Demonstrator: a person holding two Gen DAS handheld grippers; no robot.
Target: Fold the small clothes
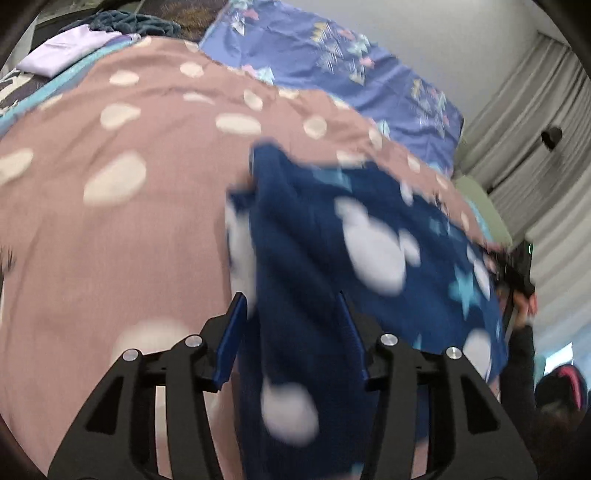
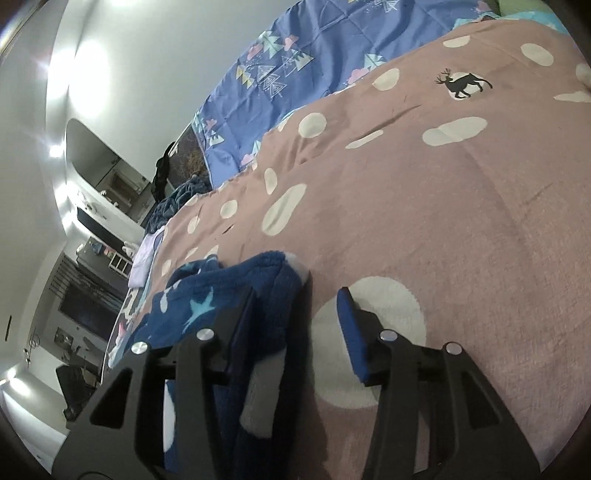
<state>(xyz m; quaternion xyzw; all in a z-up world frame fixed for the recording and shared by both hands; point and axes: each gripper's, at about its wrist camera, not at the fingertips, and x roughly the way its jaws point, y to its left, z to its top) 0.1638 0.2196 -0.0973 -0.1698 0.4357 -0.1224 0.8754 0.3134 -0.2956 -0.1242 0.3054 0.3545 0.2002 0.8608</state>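
A small navy fleece garment (image 1: 332,251) with white blobs and light-blue stars lies on a pink spotted blanket (image 1: 110,221). My left gripper (image 1: 291,302) is open, its blue-padded jaws wide apart, with a bunched edge of the garment lying between them. In the right wrist view the same garment (image 2: 229,295) sits at lower left. My right gripper (image 2: 295,299) is open too, with the garment's folded edge against its left finger and the blanket (image 2: 443,206) under its right finger. The right gripper also shows in the left wrist view (image 1: 513,273), at the garment's far edge.
A blue quilt (image 1: 332,59) with tree prints covers the far side of the bed. A folded lilac cloth (image 1: 66,51) and a dark teal throw (image 1: 122,22) lie at one end. Grey curtains (image 1: 535,147) hang beyond the bed. A desk and shelves (image 2: 103,236) stand across the room.
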